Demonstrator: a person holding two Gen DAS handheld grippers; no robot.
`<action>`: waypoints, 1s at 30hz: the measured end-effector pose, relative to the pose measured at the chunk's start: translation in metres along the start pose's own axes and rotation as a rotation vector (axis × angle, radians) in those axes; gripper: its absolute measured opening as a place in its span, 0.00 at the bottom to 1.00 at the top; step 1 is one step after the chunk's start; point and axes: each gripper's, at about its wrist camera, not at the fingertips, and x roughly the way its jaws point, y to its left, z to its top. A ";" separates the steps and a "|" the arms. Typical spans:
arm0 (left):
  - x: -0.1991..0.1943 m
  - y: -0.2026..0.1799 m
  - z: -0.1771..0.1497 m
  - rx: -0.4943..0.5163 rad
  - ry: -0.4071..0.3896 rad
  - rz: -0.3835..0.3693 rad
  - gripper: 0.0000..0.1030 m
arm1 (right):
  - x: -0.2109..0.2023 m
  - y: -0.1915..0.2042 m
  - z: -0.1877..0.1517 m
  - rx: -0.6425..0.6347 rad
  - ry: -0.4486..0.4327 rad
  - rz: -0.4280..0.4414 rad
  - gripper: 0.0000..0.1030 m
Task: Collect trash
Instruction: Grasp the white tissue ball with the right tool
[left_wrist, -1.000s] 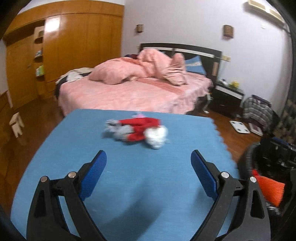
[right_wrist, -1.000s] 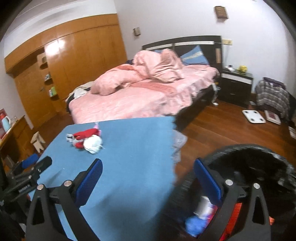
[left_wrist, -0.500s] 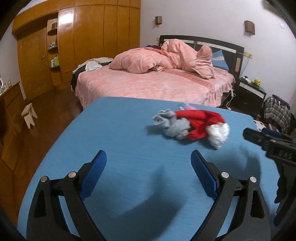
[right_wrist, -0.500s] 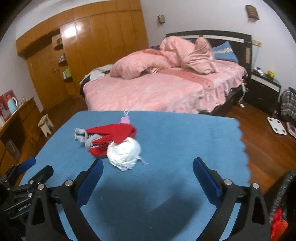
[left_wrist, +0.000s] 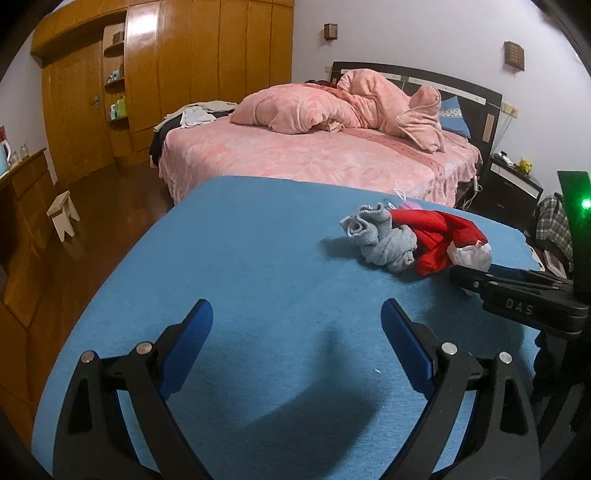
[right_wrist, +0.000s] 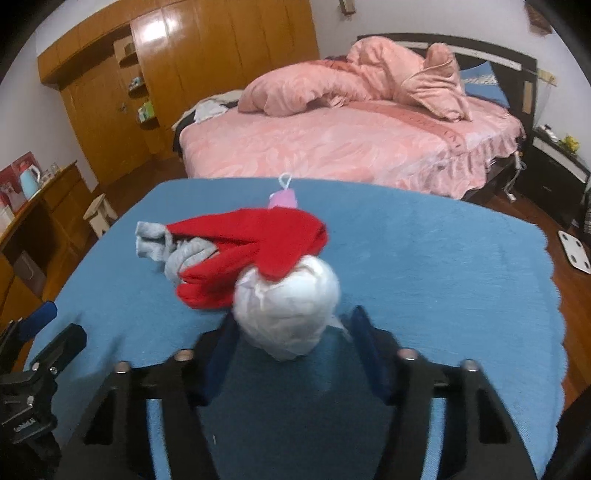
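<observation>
The right gripper is down at the blue table, its two blue-padded fingers standing either side of a crumpled white paper ball; the jaws are narrowed around it, but the picture is blurred there and I cannot tell whether the pads actually press the paper or just flank it. The ball lies near the middle of the table, touching a red sock that drapes over its far top edge. A grey sock is bundled against the red one on the left, and a small pink tag with a white loop sits just behind them toward the bed. The left gripper hangs over the near part of the table with its fingers spread wide and nothing between them, well apart from the pile. From its side the same heap shows off to the right: grey sock, red sock, and the white ball with the right tool's black finger in front of it. Behind the table stands a bed with pink bedding and a wooden wardrobe.
</observation>
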 end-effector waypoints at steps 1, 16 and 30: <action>0.001 0.000 0.000 0.001 0.007 -0.001 0.87 | 0.000 0.000 -0.001 -0.004 -0.001 0.001 0.41; 0.019 -0.022 0.025 0.001 0.016 -0.065 0.87 | -0.036 -0.044 -0.006 0.035 -0.050 -0.056 0.37; 0.083 -0.060 0.050 0.028 0.113 -0.097 0.87 | -0.018 -0.063 -0.005 0.068 -0.028 -0.075 0.37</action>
